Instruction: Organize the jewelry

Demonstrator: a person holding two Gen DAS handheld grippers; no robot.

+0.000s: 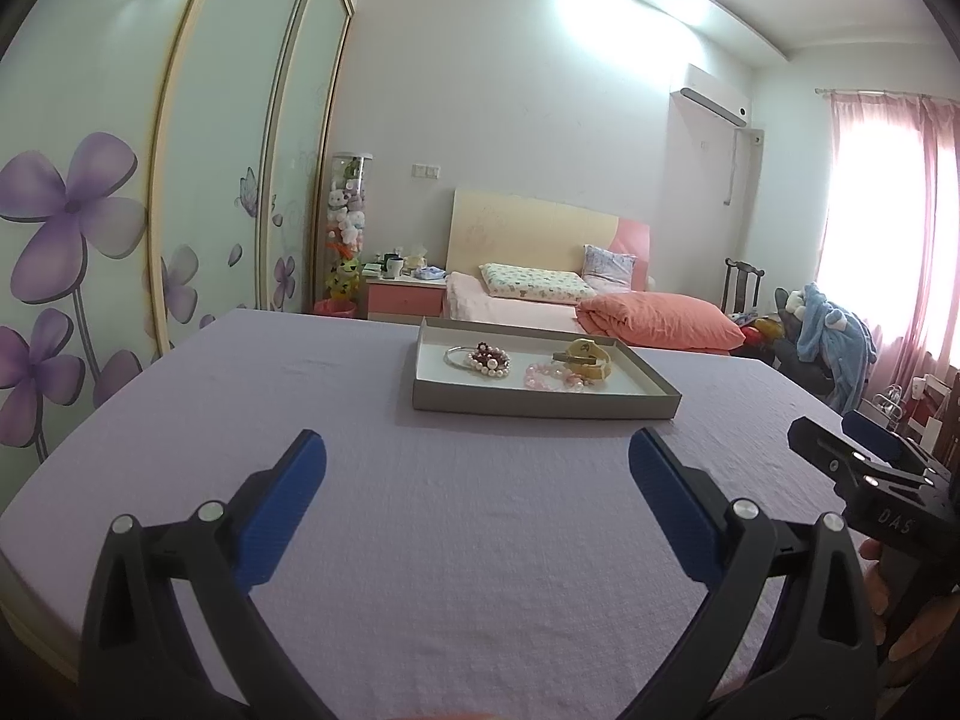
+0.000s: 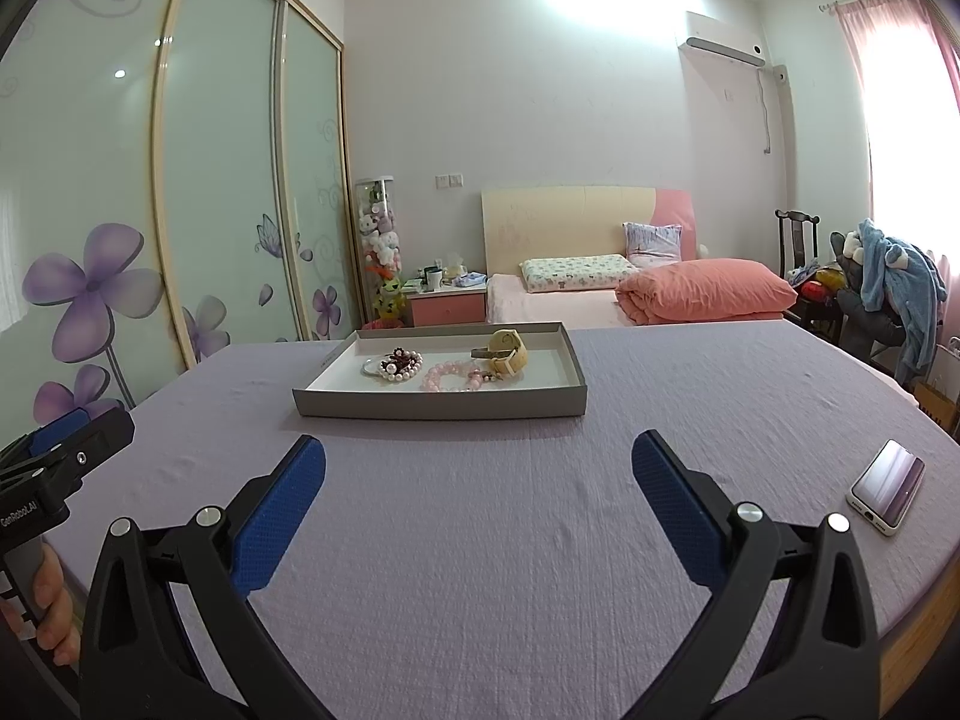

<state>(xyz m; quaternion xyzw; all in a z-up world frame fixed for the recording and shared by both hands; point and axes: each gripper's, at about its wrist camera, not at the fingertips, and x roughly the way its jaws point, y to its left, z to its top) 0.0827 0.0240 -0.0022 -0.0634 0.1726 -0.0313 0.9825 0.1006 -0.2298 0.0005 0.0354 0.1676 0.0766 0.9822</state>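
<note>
Both the left gripper (image 1: 477,468) and the right gripper (image 2: 478,468) hover above the lilac-covered surface (image 2: 480,510) with jaws spread wide and nothing between them, well short of the grey tray (image 2: 441,407). Inside the tray lie a pearl bracelet (image 2: 396,367) beside a thin silver bangle (image 2: 371,367), a pink bead bracelet (image 2: 450,377) near the middle, and a yellow-strapped watch (image 2: 509,351) just behind it, all clustered close together. A smartphone (image 2: 887,486) rests face up near the surface's right edge, well apart from the tray.
</note>
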